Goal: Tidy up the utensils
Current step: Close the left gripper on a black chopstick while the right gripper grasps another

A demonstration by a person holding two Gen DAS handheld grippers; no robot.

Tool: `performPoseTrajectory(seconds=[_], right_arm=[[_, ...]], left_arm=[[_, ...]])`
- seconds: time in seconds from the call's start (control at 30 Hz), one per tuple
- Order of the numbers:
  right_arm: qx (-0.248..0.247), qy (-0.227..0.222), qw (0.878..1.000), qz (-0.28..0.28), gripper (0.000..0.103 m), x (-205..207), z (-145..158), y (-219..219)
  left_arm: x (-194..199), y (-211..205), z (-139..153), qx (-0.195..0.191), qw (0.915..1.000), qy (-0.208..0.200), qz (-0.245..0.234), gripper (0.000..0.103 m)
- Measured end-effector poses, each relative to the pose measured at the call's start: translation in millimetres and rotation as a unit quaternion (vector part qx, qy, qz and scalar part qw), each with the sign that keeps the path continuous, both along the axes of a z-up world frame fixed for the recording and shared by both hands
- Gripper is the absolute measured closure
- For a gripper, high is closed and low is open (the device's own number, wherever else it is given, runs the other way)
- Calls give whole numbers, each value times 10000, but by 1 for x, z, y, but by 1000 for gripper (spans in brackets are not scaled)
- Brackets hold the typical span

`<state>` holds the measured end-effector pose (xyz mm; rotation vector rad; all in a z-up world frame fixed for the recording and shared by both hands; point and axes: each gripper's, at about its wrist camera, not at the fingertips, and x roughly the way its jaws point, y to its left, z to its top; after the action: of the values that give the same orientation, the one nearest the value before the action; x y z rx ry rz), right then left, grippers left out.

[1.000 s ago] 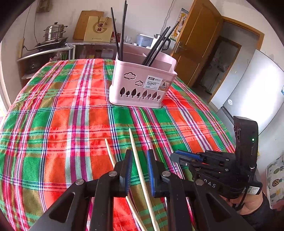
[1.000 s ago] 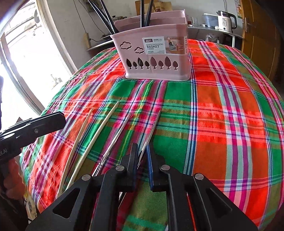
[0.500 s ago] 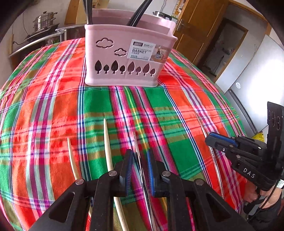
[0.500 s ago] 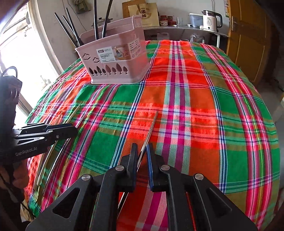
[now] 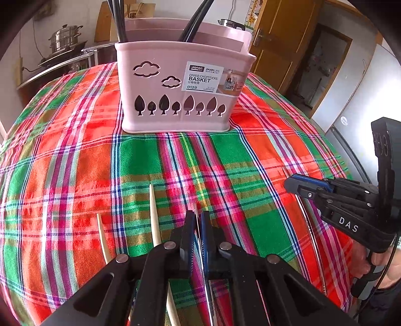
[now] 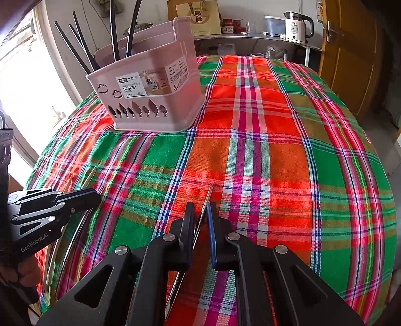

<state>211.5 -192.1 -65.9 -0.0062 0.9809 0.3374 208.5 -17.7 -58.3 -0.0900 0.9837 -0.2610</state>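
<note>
A pink divided basket (image 5: pixel 180 87) (image 6: pixel 155 90) with black chopsticks (image 5: pixel 193 22) stands at the back of the plaid tablecloth (image 5: pixel 75 150). My left gripper (image 5: pixel 198 215) (image 6: pixel 96 195) is shut on a thin metal chopstick (image 5: pixel 196 210) lying on the cloth. Two pale wooden chopsticks (image 5: pixel 153 213) lie just to its left. My right gripper (image 6: pixel 200 207) (image 5: pixel 288 181) is shut on another metal chopstick (image 6: pixel 208 195) (image 5: pixel 309 228), whose tip pokes out past the fingers. A hand holds that gripper at the right edge of the left wrist view.
A steel pot (image 5: pixel 65 40) sits on a stove behind the table at the left. A counter at the back carries a white kettle (image 6: pixel 298 26) and jars. A wooden door (image 5: pixel 278 37) and a white fridge (image 5: pixel 363 87) stand to the right.
My left gripper came forward and down, shifted from a wooden chopstick to the metal one and closed on it. My right gripper carried its metal chopstick to the right, away from the others.
</note>
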Motion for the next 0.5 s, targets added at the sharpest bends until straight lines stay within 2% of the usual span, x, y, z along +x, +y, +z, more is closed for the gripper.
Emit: performPoseTrajectory(seconds=[0.2,0.5], right_arm=[[31,191,9998,17,93,11,0,0],[-31,195,9998,14,97,10,1,2]], left_arm=[[3,-8,1,270,9996,14,-89,99],[6,-8,2,273,9995,93,-115,99]])
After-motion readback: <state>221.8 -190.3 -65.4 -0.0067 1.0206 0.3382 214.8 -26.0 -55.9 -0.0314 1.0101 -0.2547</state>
